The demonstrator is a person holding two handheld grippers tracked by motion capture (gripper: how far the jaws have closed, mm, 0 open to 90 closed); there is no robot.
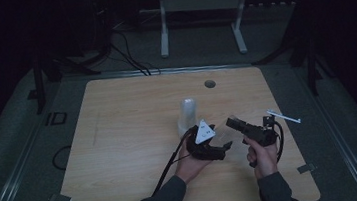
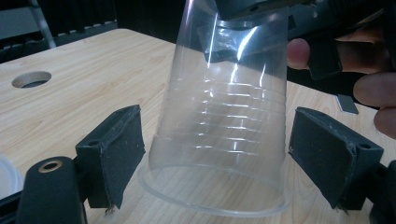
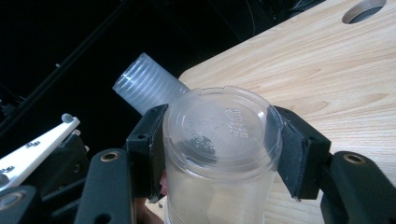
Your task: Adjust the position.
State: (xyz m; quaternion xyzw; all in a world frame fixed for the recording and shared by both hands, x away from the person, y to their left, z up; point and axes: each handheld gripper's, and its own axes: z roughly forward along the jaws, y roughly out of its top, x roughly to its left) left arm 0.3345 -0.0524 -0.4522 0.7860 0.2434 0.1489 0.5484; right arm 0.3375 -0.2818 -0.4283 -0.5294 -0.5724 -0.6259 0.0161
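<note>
A clear plastic cup (image 2: 224, 116) hangs upside down over the wooden table (image 1: 130, 135), its rim just above the wood. My right gripper (image 3: 219, 149) is shut on the cup's base end (image 3: 219, 126), with a pad pressed against each side. My left gripper (image 2: 215, 154) stands open around the cup's wide rim, and a gap shows between each pad (image 2: 119, 154) and the wall. In the high view the left gripper (image 1: 225, 146) and the right gripper (image 1: 230, 122) meet near the table's middle right, each held in a hand.
A stack of translucent cups (image 1: 188, 114) stands just behind the grippers, and it is also the ribbed stack (image 3: 149, 88) in the right gripper view. A round hole (image 1: 209, 83) lies near the far edge. A white strip (image 1: 283, 115) rests at the right. A white stand (image 1: 199, 3) is beyond the table.
</note>
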